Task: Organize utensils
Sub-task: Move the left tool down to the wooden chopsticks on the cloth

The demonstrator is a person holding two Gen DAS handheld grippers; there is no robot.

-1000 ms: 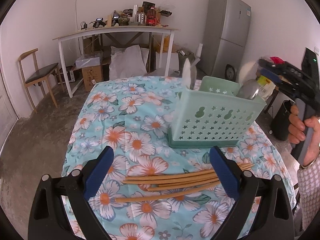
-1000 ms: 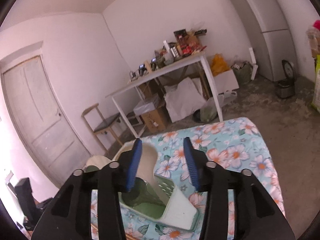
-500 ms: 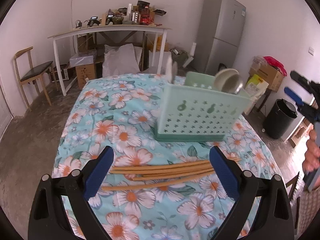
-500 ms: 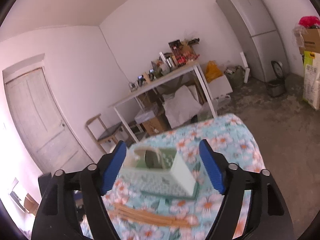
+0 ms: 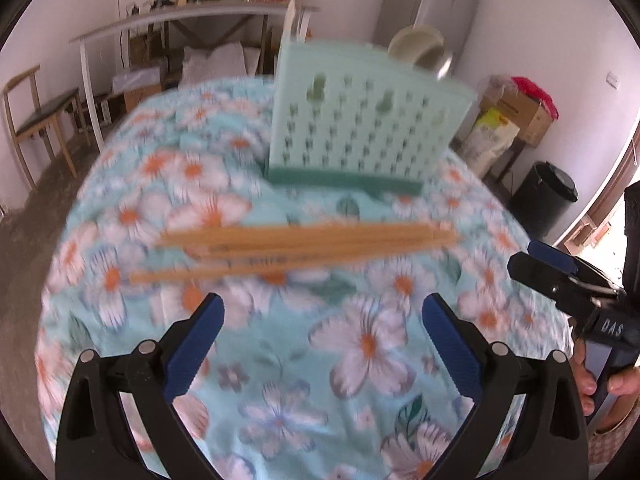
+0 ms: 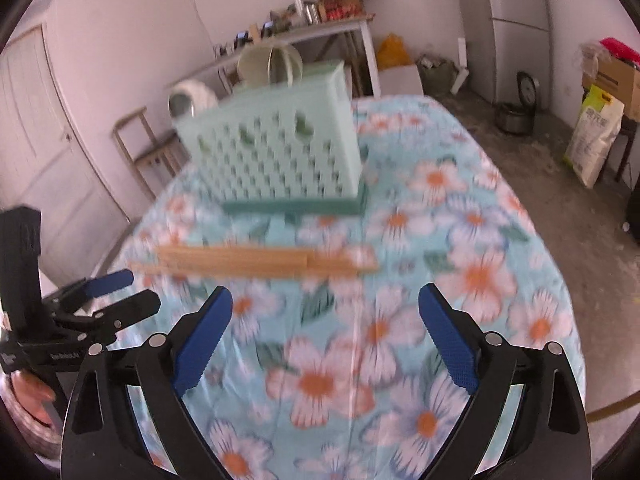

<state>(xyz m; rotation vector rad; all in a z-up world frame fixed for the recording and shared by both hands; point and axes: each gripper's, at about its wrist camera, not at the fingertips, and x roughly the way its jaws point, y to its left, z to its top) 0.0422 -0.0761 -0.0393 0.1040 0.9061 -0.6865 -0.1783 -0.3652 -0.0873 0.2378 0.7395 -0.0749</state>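
Chopsticks (image 5: 296,250), a loose wooden bundle, lie across the middle of the frame on a floral tablecloth (image 5: 360,344), blurred by motion. Above them stands a pale green perforated utensil holder (image 5: 360,124) with spoons (image 5: 424,48) sticking out. The left gripper (image 5: 323,344) at lower centre gapes wide and empty. The right gripper (image 6: 325,336), its jaws opening, also holds nothing, with the chopsticks just beyond its tips.

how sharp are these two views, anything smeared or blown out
Left wrist view: chopsticks, green utensil holder and floral tablecloth are motion-smeared, the left gripper is crisp, and the doorway at right is overexposed. Right wrist view: same smear on the table; the right gripper, jaws opening and empty, is sharp. Fisheye bends the walls in both.
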